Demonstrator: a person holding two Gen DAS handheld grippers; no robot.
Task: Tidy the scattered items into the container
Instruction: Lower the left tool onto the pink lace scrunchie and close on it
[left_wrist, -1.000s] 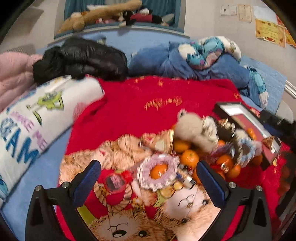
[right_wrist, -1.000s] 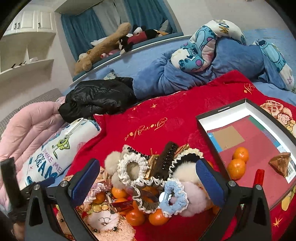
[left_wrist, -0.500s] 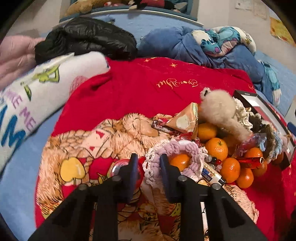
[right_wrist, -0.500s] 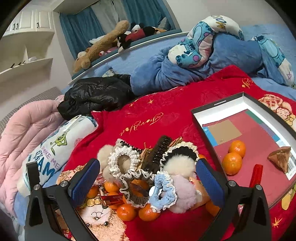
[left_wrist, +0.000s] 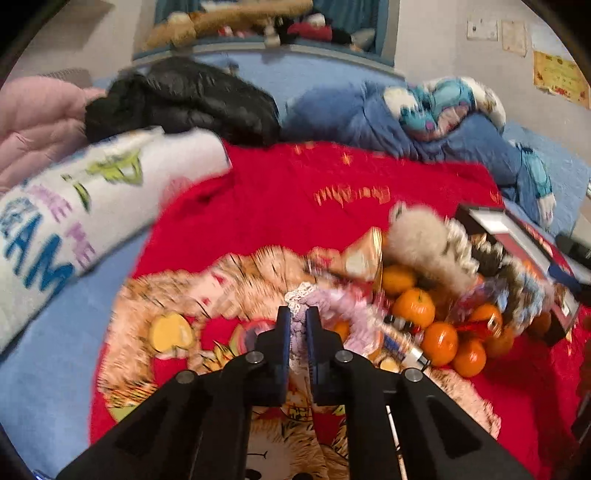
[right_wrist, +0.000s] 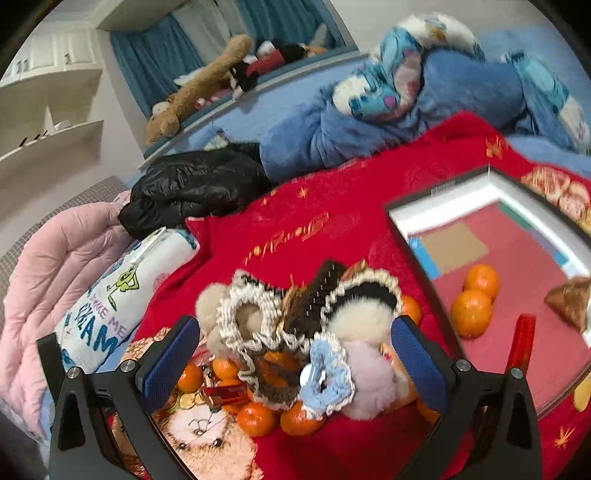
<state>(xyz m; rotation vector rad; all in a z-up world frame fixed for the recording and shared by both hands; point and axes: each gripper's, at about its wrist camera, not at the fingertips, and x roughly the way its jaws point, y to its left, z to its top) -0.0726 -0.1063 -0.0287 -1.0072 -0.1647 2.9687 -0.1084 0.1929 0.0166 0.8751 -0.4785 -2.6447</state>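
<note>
The left tongs (left_wrist: 296, 325) are pinching the lilac scrunchie (left_wrist: 332, 308) on the red blanket (left_wrist: 280, 199). Oranges (left_wrist: 413, 306) lie at three o'clock of it. The right tongs (right_wrist: 295, 347) stand spread above the pile; the box (right_wrist: 495, 258) with two oranges sits at two o'clock.

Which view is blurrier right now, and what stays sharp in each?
Left wrist view: heavy motion smear over the blanket, pillow and oranges; only the left tongs, shut on the purple scrunchie, are crisp. Right wrist view: milder blur, worst along the box rim; the open right tongs are sharp. Both show strong fisheye bending and dark corners.
</note>
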